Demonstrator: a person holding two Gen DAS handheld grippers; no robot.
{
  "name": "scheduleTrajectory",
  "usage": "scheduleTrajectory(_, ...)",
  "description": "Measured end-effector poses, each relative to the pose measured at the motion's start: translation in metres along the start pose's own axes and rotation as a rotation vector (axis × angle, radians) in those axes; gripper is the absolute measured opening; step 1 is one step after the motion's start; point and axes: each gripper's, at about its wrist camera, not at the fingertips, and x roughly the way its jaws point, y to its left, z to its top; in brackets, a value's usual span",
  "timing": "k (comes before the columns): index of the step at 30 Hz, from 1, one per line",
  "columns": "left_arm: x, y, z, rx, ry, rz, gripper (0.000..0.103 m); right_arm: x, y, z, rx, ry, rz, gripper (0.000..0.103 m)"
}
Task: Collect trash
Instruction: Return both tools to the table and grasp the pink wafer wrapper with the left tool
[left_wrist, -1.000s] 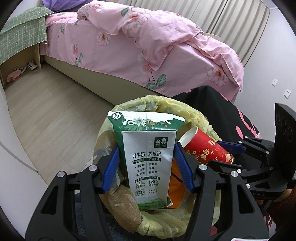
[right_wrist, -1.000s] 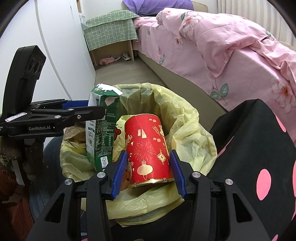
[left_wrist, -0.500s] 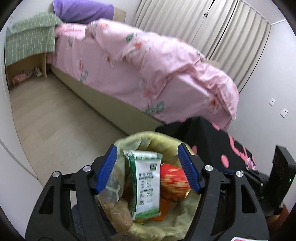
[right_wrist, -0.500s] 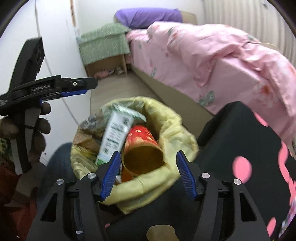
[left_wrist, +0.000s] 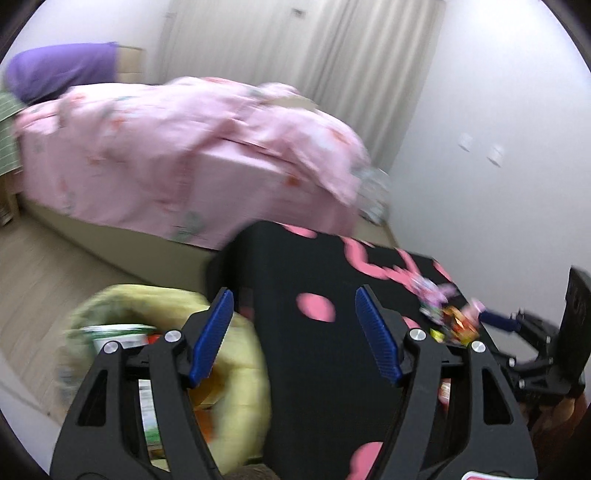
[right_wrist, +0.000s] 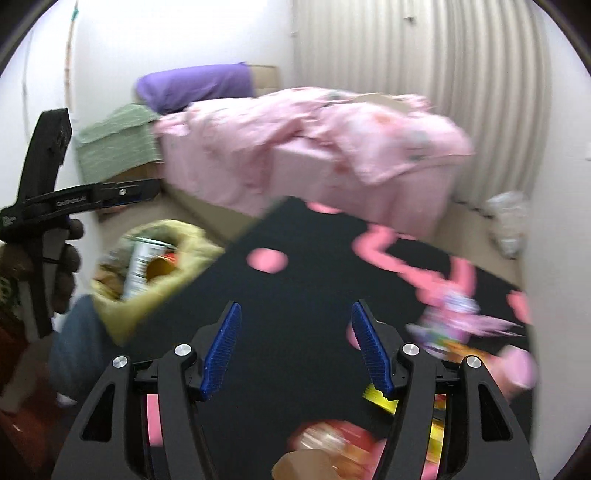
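Both views are motion-blurred. The yellow-lined trash bin sits low on the left, holding the green-and-white milk carton. My left gripper is open and empty above the black, pink-dotted table. My right gripper is also open and empty over that table. The bin with the carton and the red cup lies to its left. Colourful wrappers lie on the table at right, a yellow one and a red one nearer. The same wrappers appear in the left wrist view.
A bed with a pink floral duvet stands behind the table, curtains beyond it. A cabinet under green cloth is by the bed head. A clear plastic bag lies on the floor by the right wall. A hand holds the left gripper.
Both grippers let go, the left of the milk carton, the right of the red cup; both items now sit in the bin. Both grippers opened, rose and swung right over the black table.
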Motion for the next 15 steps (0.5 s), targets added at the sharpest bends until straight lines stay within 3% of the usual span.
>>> scheduleTrajectory(5, 0.050, -0.063, -0.006, 0.122, 0.066, -0.175, 0.065, -0.022, -0.062, -0.044, 0.102, 0.052, -0.111, 0.058)
scheduleTrajectory(8, 0.096, -0.102, -0.004, 0.149, 0.152, -0.321, 0.065, -0.030, -0.094, -0.065, 0.163, 0.047, -0.184, 0.056)
scheduleTrajectory(11, 0.140, -0.143, 0.000, 0.202, 0.242, -0.375, 0.065, -0.033, -0.123, -0.078, 0.217, 0.039, -0.260, 0.056)
scheduleTrajectory(15, 0.178, -0.206, 0.010, 0.381, 0.237, -0.422, 0.065, -0.032, -0.157, -0.092, 0.278, 0.031, -0.333, 0.056)
